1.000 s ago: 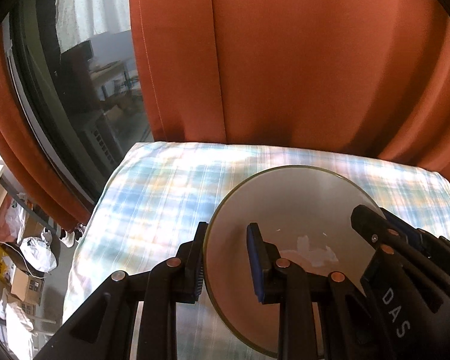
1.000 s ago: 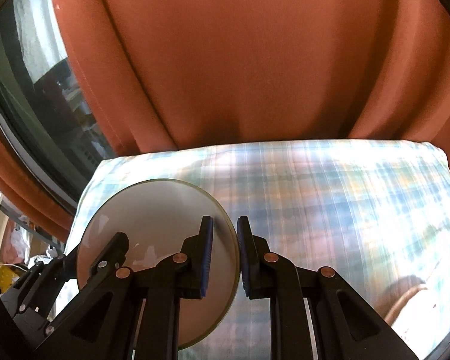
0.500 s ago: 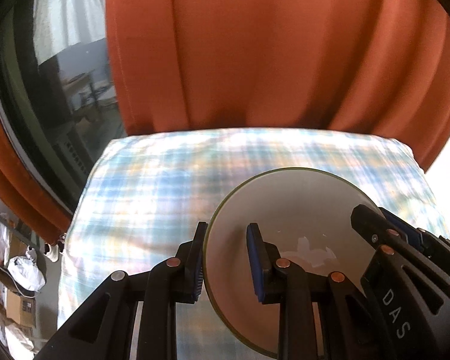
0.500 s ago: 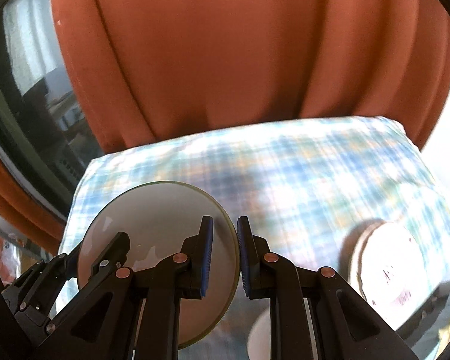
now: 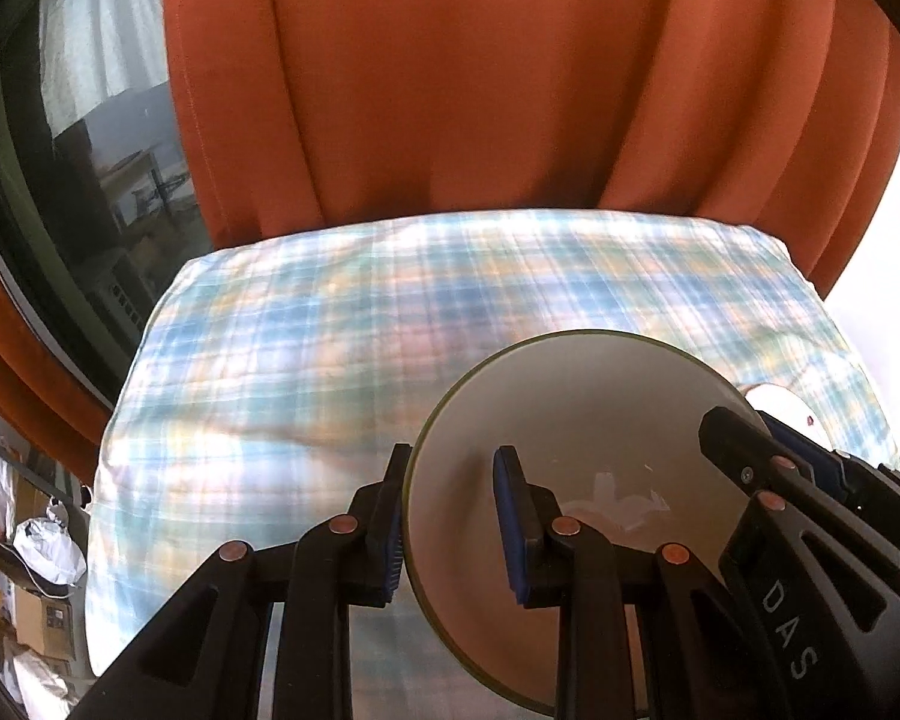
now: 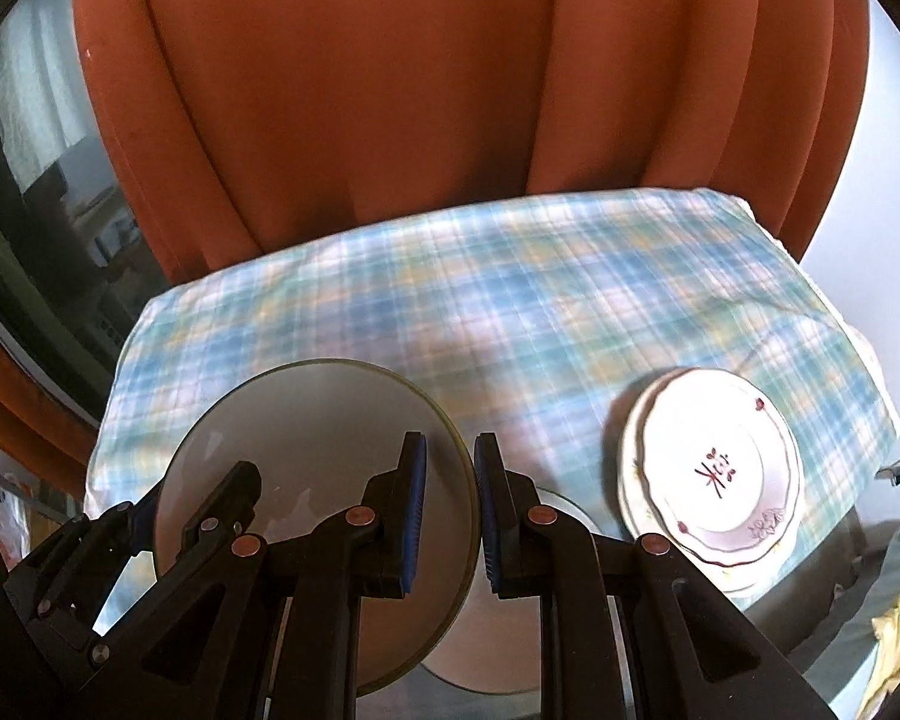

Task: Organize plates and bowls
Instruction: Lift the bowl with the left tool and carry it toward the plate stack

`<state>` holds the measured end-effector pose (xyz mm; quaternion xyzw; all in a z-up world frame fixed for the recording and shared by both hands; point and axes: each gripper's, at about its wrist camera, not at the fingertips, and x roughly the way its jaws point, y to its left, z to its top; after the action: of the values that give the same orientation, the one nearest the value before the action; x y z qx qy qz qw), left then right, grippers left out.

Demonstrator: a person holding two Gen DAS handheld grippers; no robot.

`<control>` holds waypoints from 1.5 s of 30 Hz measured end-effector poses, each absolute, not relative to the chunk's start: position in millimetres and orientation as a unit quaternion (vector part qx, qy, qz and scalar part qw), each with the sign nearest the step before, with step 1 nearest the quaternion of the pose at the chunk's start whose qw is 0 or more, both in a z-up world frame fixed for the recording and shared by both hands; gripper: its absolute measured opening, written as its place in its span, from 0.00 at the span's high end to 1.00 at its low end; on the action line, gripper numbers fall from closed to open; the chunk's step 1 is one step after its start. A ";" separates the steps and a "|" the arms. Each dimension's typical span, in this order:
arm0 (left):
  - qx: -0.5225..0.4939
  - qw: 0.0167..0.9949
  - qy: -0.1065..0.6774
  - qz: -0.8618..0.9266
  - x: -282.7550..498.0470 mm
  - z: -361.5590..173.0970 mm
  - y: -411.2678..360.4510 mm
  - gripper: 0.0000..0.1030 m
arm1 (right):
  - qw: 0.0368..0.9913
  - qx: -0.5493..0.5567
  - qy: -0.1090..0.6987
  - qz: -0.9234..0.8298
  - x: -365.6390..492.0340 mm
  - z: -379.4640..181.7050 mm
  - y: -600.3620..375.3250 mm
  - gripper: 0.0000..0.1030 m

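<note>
Since a second ago, both views have swung right: patterned plates, earlier out of sight, now show at the right of the checked tablecloth.

Item 1: grey plate, olive rim, held tilted above the near-left part of the cloth. Left gripper clenched on its left rim; right gripper clenched on its right rim, one finger on each face.

Item 2: patterned plates, white, scalloped edge, red motifs; stacked, count unclear. Resting flat on the cloth, near right, well apart from the grey plate.

Item 3: another pale round dish, partly hidden below the right gripper; kind cannot be told.

Item 4: orange curtain, hanging at the far edge.
</note>
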<state>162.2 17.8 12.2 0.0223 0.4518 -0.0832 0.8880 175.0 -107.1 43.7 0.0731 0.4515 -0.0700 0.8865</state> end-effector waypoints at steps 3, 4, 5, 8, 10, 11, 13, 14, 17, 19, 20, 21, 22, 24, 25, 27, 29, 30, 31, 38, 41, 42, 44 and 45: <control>0.021 0.884 0.460 -0.077 152.1 3.2 2.3 0.77 | 0.885 0.069 0.456 -0.066 166.5 36.5 -122.0 0.81; 0.018 0.882 0.464 -0.075 148.9 -0.7 -2.3 0.77 | 0.884 0.067 0.459 -0.063 164.2 33.5 -127.3 0.81; 0.018 0.881 0.467 -0.073 146.5 -2.9 -6.2 0.77 | 0.882 0.064 0.462 -0.060 161.9 29.6 -132.9 0.81; 0.017 0.878 0.475 -0.064 140.2 -13.0 -19.9 0.77 | 0.880 0.056 0.469 -0.051 156.5 19.7 -145.3 0.81; 0.017 0.875 0.480 -0.056 135.7 -19.6 -27.9 0.77 | 0.878 0.049 0.475 -0.042 153.9 12.4 -153.3 0.81; 0.016 0.874 0.483 -0.054 134.7 -21.9 -30.8 0.77 | 0.877 0.046 0.477 -0.038 152.7 9.6 -155.9 0.81; 0.011 0.871 0.490 -0.044 131.4 -28.6 -37.2 0.77 | 0.875 0.039 0.482 -0.030 151.1 3.9 -161.8 0.81; 0.008 0.869 0.493 -0.040 129.9 -30.7 -39.0 0.77 | 0.874 0.034 0.484 -0.024 150.3 0.8 -164.6 0.81; 0.002 0.864 0.502 -0.025 126.7 -38.7 -45.2 0.77 | 0.870 0.028 0.492 -0.010 150.2 -7.4 -171.4 0.81; 0.001 0.861 0.508 -0.012 125.5 -43.1 -47.8 0.77 | 0.867 0.024 0.498 0.002 151.2 -13.3 -174.9 0.81; 0.002 0.863 0.505 -0.007 124.8 -43.0 -48.7 0.77 | 0.866 0.022 0.500 0.007 152.1 -15.2 -175.8 0.81; 0.003 0.863 0.505 0.000 124.4 -43.3 -49.5 0.77 | 0.864 0.022 0.502 0.012 152.7 -17.1 -176.0 0.81; 0.002 0.862 0.507 0.007 124.4 -44.3 -49.6 0.77 | 0.863 0.023 0.505 0.021 153.9 -19.3 -177.2 0.81; 0.000 0.860 0.510 0.018 124.2 -46.3 -49.5 0.77 | 0.861 0.021 0.508 0.031 156.9 -22.0 -177.5 0.81; -0.002 0.858 0.513 0.022 124.9 -47.7 -49.2 0.77 | 0.860 0.021 0.509 0.037 158.3 -23.7 -177.9 0.81; -0.007 0.854 0.519 0.032 125.5 -51.9 -47.8 0.77 | 0.857 0.015 0.513 0.050 162.0 -28.2 -176.0 0.81; -0.011 0.853 0.521 0.040 125.8 -53.9 -47.0 0.77 | 0.856 0.010 0.514 0.060 164.6 -31.7 -173.7 0.81; -0.013 0.853 0.521 0.044 126.1 -54.4 -46.8 0.77 | 0.857 0.007 0.512 0.064 165.6 -32.0 -173.1 0.81; -0.015 0.852 0.521 0.046 126.2 -55.0 -46.8 0.77 | 0.857 0.006 0.510 0.067 166.3 -32.2 -172.9 0.81; -0.028 0.846 0.530 0.056 127.2 -63.9 -49.8 0.77 | 0.860 -0.015 0.503 0.081 173.2 -37.9 -174.3 0.81; -0.027 0.848 0.527 0.061 126.9 -64.5 -51.3 0.77 | 0.861 -0.018 0.501 0.089 175.3 -38.7 -175.2 0.81; -0.025 0.848 0.525 0.061 126.1 -64.7 -51.5 0.77 | 0.861 -0.019 0.501 0.090 175.1 -38.8 -174.9 0.81; -0.025 0.849 0.525 0.059 126.2 -65.2 -50.8 0.75 | 0.861 -0.021 0.499 0.094 174.5 -39.5 -174.6 0.79; -0.027 0.849 0.524 0.057 125.8 -65.1 -50.0 0.74 | 0.860 -0.021 0.500 0.095 174.7 -40.2 -174.4 0.78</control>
<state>125.8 -50.0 -65.1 -0.0267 0.5245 0.0572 0.8491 174.7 -174.4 -40.2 -0.0208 0.5004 0.0950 0.8603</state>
